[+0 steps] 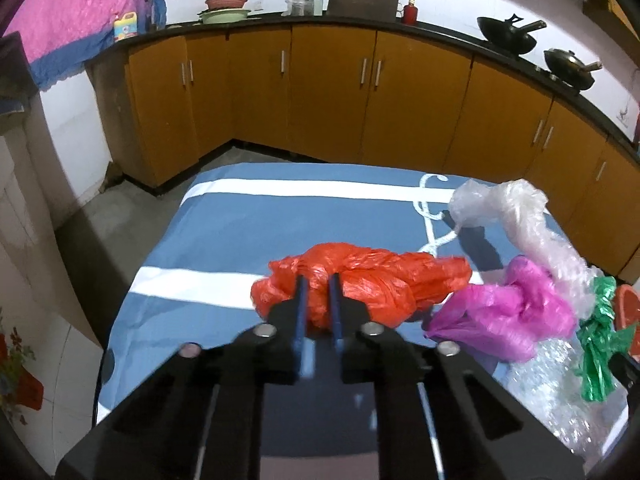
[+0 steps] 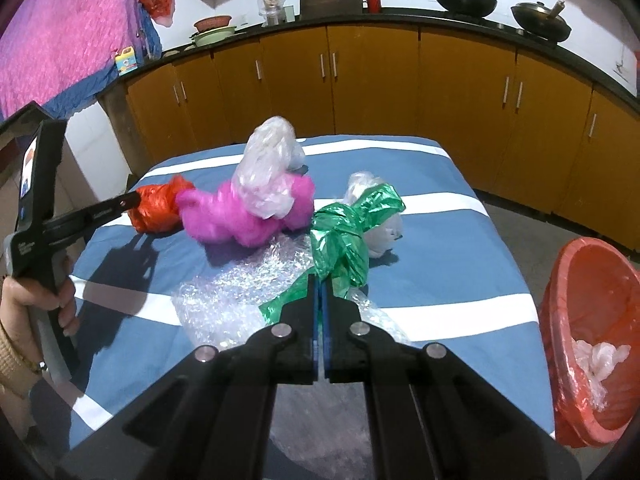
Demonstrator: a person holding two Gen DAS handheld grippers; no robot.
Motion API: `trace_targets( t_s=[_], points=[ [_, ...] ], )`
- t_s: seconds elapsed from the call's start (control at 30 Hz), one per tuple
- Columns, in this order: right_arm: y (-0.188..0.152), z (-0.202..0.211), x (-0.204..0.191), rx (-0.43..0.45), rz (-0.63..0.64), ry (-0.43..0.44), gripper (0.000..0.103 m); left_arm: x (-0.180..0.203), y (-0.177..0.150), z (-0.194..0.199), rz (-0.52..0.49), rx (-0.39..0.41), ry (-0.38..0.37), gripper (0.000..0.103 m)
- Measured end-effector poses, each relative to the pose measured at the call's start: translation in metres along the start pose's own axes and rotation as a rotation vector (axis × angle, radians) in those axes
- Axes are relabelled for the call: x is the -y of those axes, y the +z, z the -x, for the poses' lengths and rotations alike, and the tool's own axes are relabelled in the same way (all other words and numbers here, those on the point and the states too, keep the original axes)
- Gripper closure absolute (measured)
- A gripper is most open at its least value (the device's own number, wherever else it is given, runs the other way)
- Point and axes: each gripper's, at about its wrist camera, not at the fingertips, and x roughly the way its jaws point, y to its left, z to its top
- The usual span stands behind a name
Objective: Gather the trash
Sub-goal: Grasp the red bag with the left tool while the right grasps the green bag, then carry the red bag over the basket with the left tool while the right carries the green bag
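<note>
On the blue-striped table [image 2: 460, 248], the red bag [image 1: 360, 284] sits pinched between the left hand-held gripper's [image 1: 319, 280] fingers and the green bag [image 2: 352, 228] is clamped in the right hand-held gripper [image 2: 320, 282], with pink bag [image 2: 240, 216], bubble wrap [image 2: 240, 292] and red bin [image 2: 592, 320] nearby.

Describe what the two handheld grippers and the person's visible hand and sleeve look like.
Both grippers, left and right, have matte black angular bodies with round silver bolt heads and thin blue pads on the fingers. Seen from the side, the left gripper has a black pistol-style handle with small white lettering and a phone-like screen on top. The left hand is bare, with a beige knit cuff and a wristband.
</note>
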Motion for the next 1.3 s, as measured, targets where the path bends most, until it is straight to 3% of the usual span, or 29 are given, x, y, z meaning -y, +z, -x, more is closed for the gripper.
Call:
trace_targets(
  t_s=[0.13, 0.37, 0.4, 0.5, 0.53, 0.6, 0.67, 0.97, 1.3],
  points=[
    [-0.001, 0.006, 0.003, 0.007, -0.005, -0.003, 0.1, 0.002, -0.006, 0.011, -0.014, 0.011, -0.018, 0.094],
    [-0.004, 0.008, 0.006, 0.004, -0.013, -0.005, 0.1, 0.006, -0.005, -0.001, -0.04, -0.016, 0.03, 0.088],
    [-0.004, 0.008, 0.007, 0.003, -0.015, -0.005, 0.1, 0.007, -0.005, -0.002, -0.044, -0.016, 0.036, 0.084],
    [-0.005, 0.007, 0.008, 0.002, -0.018, -0.003, 0.1, 0.006, -0.004, -0.006, -0.045, -0.023, 0.054, 0.058],
    [-0.005, 0.007, 0.008, 0.003, -0.021, 0.0, 0.1, 0.004, -0.005, -0.008, -0.039, -0.024, 0.057, 0.056],
    [-0.005, 0.007, 0.008, 0.008, -0.03, 0.009, 0.1, 0.003, -0.006, -0.01, -0.03, -0.028, 0.052, 0.056],
    [-0.005, 0.009, 0.009, 0.013, -0.034, 0.01, 0.1, 0.003, -0.008, -0.01, -0.034, -0.03, 0.034, 0.086],
    [-0.004, 0.027, 0.014, 0.05, -0.047, 0.016, 0.1, 0.006, -0.006, 0.016, -0.02, 0.019, 0.011, 0.089],
    [-0.007, 0.069, 0.027, 0.113, -0.057, 0.014, 0.1, 0.018, -0.007, 0.073, -0.012, 0.102, -0.031, 0.089]
  ],
)
